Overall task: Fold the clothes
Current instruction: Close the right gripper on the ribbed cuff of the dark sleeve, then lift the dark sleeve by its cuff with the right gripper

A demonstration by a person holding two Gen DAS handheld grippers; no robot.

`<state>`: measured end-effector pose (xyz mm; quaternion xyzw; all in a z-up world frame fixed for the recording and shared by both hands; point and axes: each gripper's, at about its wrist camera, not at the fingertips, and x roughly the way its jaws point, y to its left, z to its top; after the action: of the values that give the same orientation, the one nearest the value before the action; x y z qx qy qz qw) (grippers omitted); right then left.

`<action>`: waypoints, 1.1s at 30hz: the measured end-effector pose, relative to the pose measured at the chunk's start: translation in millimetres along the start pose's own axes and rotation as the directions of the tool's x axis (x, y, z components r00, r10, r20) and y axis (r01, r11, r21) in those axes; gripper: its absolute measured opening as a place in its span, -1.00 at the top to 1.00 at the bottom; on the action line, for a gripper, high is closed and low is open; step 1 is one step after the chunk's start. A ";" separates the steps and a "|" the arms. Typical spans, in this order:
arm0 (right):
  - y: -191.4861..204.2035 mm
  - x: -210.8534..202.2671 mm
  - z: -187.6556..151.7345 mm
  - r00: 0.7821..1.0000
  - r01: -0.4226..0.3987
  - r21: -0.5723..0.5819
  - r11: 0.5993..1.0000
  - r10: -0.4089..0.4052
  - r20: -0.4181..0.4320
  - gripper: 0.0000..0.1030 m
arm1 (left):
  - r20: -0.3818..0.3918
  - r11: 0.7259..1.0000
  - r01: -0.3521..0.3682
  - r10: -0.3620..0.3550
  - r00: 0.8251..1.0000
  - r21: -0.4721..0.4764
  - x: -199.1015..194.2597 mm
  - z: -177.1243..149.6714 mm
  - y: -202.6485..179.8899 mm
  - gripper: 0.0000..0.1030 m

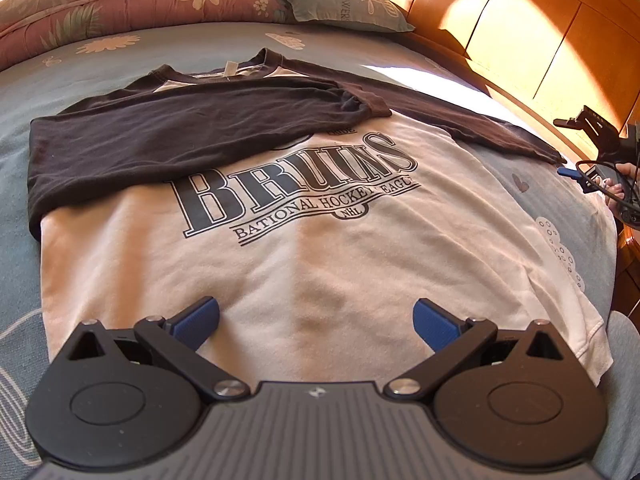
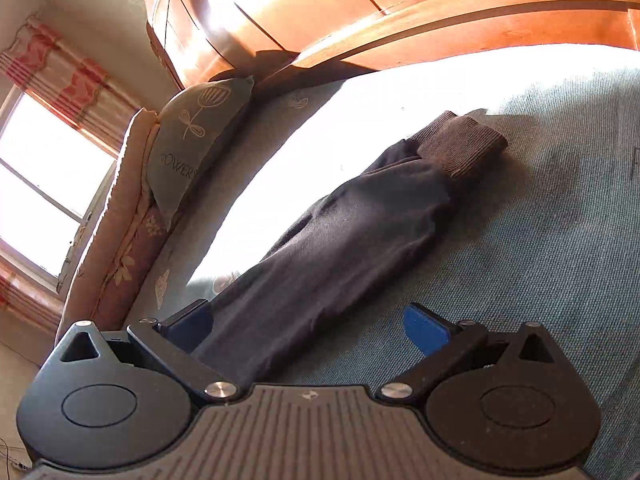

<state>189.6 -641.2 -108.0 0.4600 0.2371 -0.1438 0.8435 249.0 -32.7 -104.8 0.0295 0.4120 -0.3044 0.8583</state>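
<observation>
One sleeve (image 1: 192, 128) folded across sweatshirt (image 1: 304, 264). My left gripper (image 1: 316, 320) and right gripper (image 2: 308, 328) spread, empty. Next: pinch other sleeve (image 2: 344, 240), fold inward.

Black grippers (image 1: 316, 322), blue fingertip pads (image 1: 198, 320) (silver pivot screws)

A sweatshirt (image 1: 304, 248) lies flat on the bed (image 1: 120, 52), 1 sleeve (image 1: 192, 136) folded across its chest, the other sleeve (image 2: 340, 248) stretched out toward the headboard (image 1: 540, 40).
</observation>
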 end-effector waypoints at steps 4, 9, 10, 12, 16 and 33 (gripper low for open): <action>-22.1 10.4 2.7 0.997 -0.056 0.054 0.997 0.053 0.056 -1.00 | 0.001 1.000 -0.003 0.003 1.000 0.004 0.8 -0.1 -0.6 -0.99; -29.0 21.7 8.7 0.989 -0.102 0.064 0.993 0.094 0.116 -1.00 | 0.010 0.999 0.017 -0.016 1.000 -0.041 -0.4 0.7 4.4 -0.99; -29.1 24.0 9.4 0.987 -0.106 0.066 0.992 0.097 0.129 -1.00 | 0.013 0.998 0.021 -0.021 1.000 -0.051 -0.7 0.8 5.6 -0.99; -27.4 30.1 11.3 0.984 -0.107 0.052 0.993 0.098 0.150 -1.00 | 0.018 0.997 0.030 -0.028 0.999 -0.067 -1.1 1.0 7.5 -0.99; -23.5 43.7 17.3 0.978 -0.105 0.021 0.994 0.099 0.182 -1.00 | 0.027 0.996 0.039 -0.036 0.999 -0.085 -1.6 1.2 9.5 -0.99; -5.8 70.1 15.8 0.963 -0.032 -0.082 0.996 0.053 0.264 -1.00 | 0.036 0.994 0.051 -0.048 0.998 -0.097 -2.8 0.9 12.1 -0.99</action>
<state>250.5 -659.4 -142.1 0.4088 0.1173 -0.1768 0.8876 254.9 -21.8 -104.7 -0.0279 0.4123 -0.3056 0.8578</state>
